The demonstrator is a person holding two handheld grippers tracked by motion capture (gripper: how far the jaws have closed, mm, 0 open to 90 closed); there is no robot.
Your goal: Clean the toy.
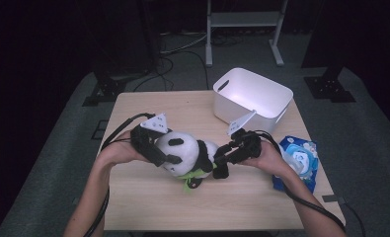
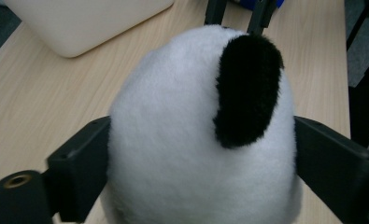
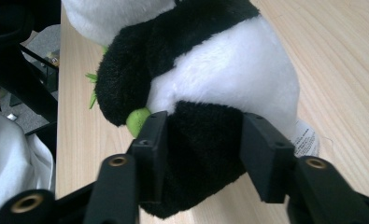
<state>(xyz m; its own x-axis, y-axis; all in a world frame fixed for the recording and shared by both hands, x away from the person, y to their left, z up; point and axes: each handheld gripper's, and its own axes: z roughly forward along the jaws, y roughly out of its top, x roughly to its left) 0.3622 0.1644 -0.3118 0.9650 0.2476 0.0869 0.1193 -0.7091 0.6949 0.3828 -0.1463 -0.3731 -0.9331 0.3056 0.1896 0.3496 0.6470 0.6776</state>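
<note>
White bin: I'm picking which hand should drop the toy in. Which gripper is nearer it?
Right. The right gripper sits just in front of the white bin; the left gripper is farther left.

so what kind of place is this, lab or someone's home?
Likely a lab or data-collection room, not a home: a lone wooden table on grey carpet with dark surroundings, black equipment stands behind it, and cabled handheld grippers, left gripper and right gripper, on a panda plush.

Two black handheld grippers, left gripper [image 1: 162, 159] and right gripper [image 1: 221, 160] (each with brass screw inserts), carry grey triangular plates and trailing black cables.
</note>
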